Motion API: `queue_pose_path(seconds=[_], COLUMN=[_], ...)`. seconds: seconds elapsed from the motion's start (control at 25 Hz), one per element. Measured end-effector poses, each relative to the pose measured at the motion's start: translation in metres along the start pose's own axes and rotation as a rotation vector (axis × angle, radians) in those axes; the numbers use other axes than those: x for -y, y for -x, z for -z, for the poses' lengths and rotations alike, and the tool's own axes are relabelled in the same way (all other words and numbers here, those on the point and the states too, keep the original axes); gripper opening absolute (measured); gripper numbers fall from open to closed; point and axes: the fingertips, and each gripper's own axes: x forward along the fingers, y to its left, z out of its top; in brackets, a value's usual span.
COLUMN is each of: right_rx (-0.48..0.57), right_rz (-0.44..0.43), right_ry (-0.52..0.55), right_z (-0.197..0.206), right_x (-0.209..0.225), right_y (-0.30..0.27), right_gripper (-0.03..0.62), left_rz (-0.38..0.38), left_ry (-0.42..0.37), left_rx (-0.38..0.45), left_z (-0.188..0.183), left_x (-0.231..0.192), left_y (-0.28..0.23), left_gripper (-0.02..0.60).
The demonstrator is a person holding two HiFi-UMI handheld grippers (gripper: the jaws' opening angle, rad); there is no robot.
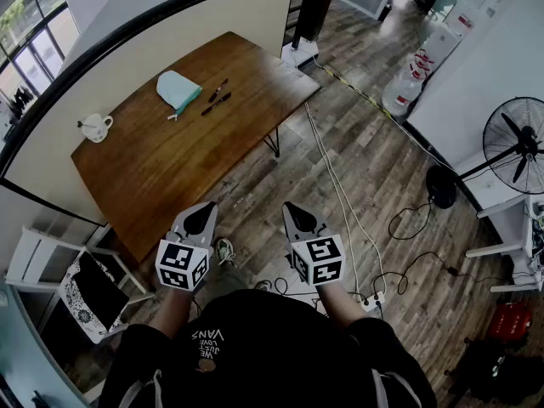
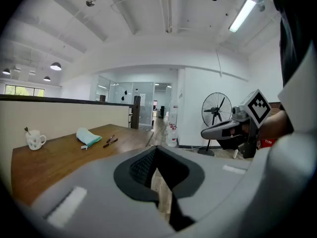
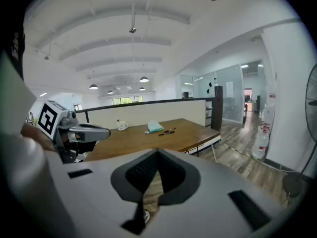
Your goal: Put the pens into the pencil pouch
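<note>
Two pens (image 1: pixel 217 104) by pouch (image 1: pixel 178 89), well away from L gripper (image 1: pixel 201 217) & R gripper (image 1: pixel 297 217), both closed, empty.

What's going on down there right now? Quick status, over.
Left gripper and right gripper both shut, empty, short of the table. Two pens lie beside the teal pouch, untouched. Mug stands apart, not in the way.

Pens (image 1: pixel 217 104) lie right of pouch (image 1: pixel 178 89) on table (image 1: pixel 187 168).
</note>
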Motion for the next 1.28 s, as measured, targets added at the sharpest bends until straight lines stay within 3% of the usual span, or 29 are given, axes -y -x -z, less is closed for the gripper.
queue_pose_path(seconds=[0.24,0.48,0.52,0.56,0.6,0.64,0.68,1.28], right_rx=[0.025,0.048,0.043,0.037,0.033,0.029,0.026,-0.037], right_rz=[-0.007,-0.076,-0.078,-0.080,-0.085,-0.091,-0.095,-0.086], right_ry=[0.000,-0.080,-0.088,-0.095,-0.102,-0.109,-0.114,-0.135], right_z=[0.001,0.001,0.002,0.004,0.004,0.004,0.003,-0.027], right_x=[0.002,-0.001,0.000,0.000,0.000,-0.001,-0.001,0.010], right_y=[0.013,0.004,0.001,-0.003,-0.008,-0.013,-0.018,-0.118], right_gripper=[0.011,0.012,0.021,0.035,0.094,0.147,0.150,0.149], left_rz=[-0.008,-0.035,-0.031,-0.025,-0.018,-0.015,-0.015,-0.005], left_ry=[-0.009,0.004,0.017,0.031,0.041,0.045,0.044,0.062], left_rx=[-0.001,0.039,0.040,0.037,0.030,0.023,0.016,-0.043], left_z=[0.004,0.001,0.002,0.003,0.004,0.004,0.005,-0.008], left_x=[0.017,0.015,0.014,0.013,0.011,0.008,0.004,-0.095], left_y=[0.007,0.003,0.000,-0.002,-0.005,-0.008,-0.011,-0.066], left_gripper=[0.011,0.014,0.050,0.136,0.181,0.181,0.181,0.181])
